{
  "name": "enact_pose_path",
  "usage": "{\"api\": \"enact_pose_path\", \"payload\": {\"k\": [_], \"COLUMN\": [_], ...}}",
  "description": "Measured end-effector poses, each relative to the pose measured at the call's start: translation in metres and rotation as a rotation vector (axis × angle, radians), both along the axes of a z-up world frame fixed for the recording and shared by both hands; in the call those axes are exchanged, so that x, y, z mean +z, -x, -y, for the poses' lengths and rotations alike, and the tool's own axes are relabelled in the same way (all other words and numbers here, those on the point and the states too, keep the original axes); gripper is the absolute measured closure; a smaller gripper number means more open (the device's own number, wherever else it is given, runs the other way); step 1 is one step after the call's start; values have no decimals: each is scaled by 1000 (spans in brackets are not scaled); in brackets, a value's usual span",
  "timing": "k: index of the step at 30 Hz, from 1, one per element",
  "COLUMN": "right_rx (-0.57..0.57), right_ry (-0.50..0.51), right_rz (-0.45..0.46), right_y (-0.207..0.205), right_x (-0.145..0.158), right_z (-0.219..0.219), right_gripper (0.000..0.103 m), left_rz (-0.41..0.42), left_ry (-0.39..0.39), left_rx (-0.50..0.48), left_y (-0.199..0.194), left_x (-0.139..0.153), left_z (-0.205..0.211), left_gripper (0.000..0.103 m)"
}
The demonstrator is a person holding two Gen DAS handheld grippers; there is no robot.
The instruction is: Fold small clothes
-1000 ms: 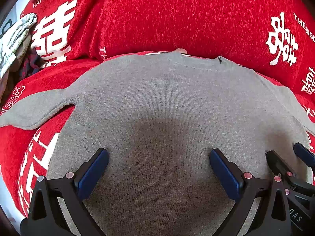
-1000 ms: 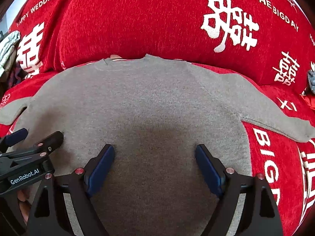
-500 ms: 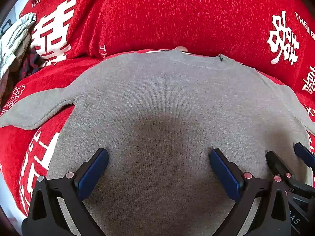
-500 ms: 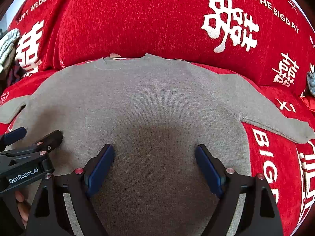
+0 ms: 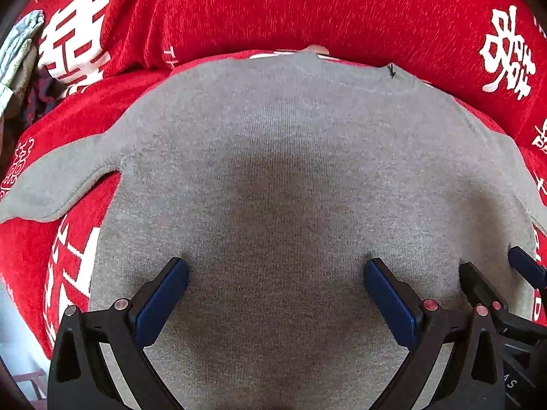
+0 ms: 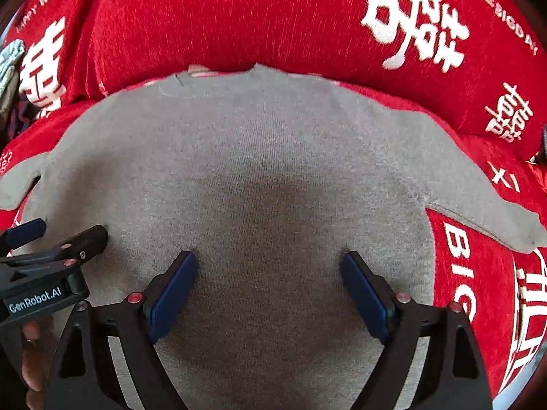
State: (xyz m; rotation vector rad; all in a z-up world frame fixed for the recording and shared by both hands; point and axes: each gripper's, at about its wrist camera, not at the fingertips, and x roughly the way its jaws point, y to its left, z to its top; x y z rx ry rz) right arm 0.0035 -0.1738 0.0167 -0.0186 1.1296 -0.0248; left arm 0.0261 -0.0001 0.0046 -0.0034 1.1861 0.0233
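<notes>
Side by side above the grey sweater spread flat on the red cover, the left gripper and right gripper point forward — jaws spread wide, fingertips seemingly resting on the knit.

White print all over the red cover: "HAPPY WEDDING" curves along the upper left of the right wrist view, "THE BIG DAY" runs down the upper right, "BIG" sits at the lower right, and double-happiness characters are scattered about. "GenRobot.AI" reads on the left gripper at lower left.
</notes>
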Motion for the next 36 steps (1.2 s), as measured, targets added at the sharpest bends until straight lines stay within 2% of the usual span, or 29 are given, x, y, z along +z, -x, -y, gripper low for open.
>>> {"api": "enact_pose_path", "payload": {"k": [3,9,18,26,36], "right_rx": [7,12,-32,-62,-133], "right_ry": [3,1,-2,1,-7], "right_rz": [-40,-64,-20,-11,15], "right_y": [-7,-10,-18,-27,-36], "right_x": [-1,0,13,19,28], "right_z": [0,0,14,40,94], "right_gripper": [9,8,9,9,9], "left_rz": [-20,-29,6,19,37], "left_ry": [0,-4,-49,-76,-93], "left_rx": [3,-5,-7,-37,-82], "left_y": [-1,-2,-9,-20,-35], "left_x": [0,2,15,18,23], "left_z": [-1,0,15,43,96], "left_gripper": [0,0,0,0,0]}}
